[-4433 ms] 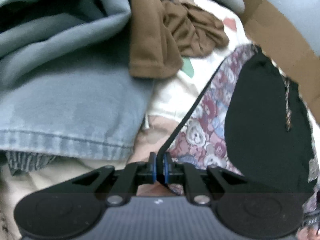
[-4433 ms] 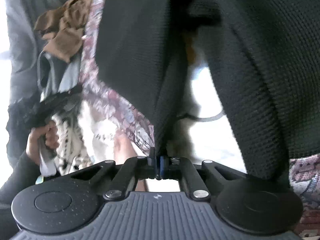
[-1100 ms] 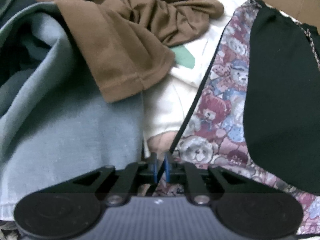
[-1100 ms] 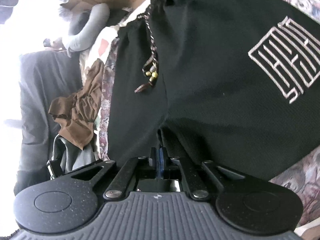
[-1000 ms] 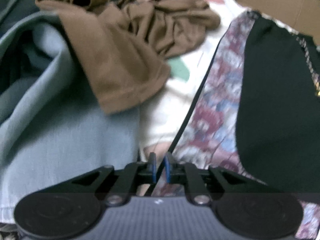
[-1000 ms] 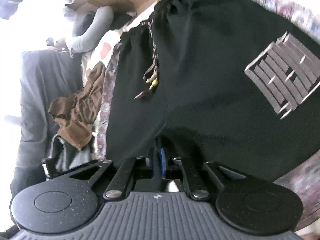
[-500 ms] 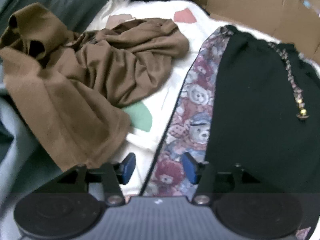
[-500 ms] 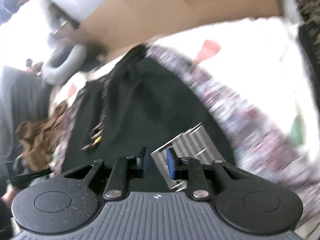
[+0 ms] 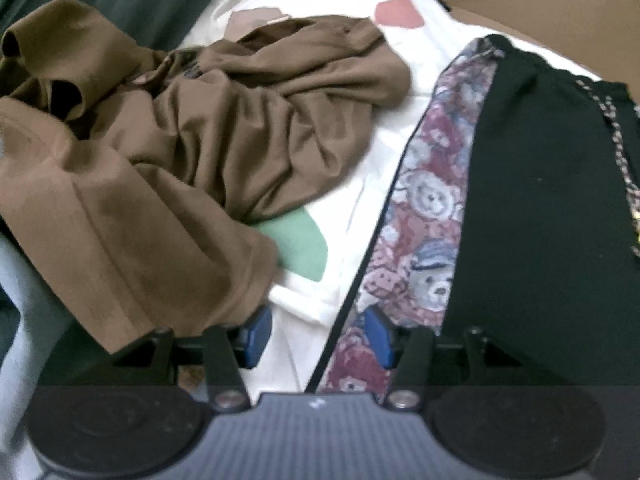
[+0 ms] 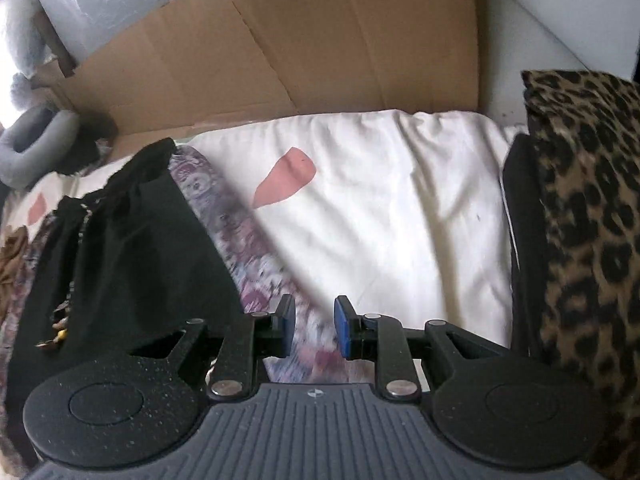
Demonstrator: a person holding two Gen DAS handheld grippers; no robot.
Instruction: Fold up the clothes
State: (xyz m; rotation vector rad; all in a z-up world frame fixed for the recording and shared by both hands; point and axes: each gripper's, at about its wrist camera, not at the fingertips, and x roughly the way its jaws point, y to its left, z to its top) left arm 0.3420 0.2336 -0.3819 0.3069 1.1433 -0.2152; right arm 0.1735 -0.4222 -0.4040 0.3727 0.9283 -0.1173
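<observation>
Black shorts (image 9: pixel 540 220) with a braided drawstring (image 9: pixel 618 152) lie flat on a bear-print cloth (image 9: pixel 428 208). My left gripper (image 9: pixel 317 336) is open over the dark-piped edge of that cloth, pads well apart and gripping nothing. In the right wrist view the black shorts (image 10: pixel 132 248) lie at the left on the bear-print cloth (image 10: pixel 240 248). My right gripper (image 10: pixel 315 331) hovers over the cloth's right edge. Its jaws stand a little apart and nothing is pressed between them. A crumpled brown garment (image 9: pixel 200 152) lies to the left of the left gripper.
A white sheet (image 10: pixel 380 220) with coloured patches covers the surface. A cardboard sheet (image 10: pixel 300 48) stands along the back. A leopard-print cloth (image 10: pixel 588 220) lies at the right, a grey ring cushion (image 10: pixel 36 140) at the far left. A grey-blue garment (image 9: pixel 16 300) sits beside the brown one.
The left gripper let go of the bear-print cloth's edge and opened wide. The right gripper released the black shorts, parted slightly and swung right toward the white sheet and the leopard-print cloth.
</observation>
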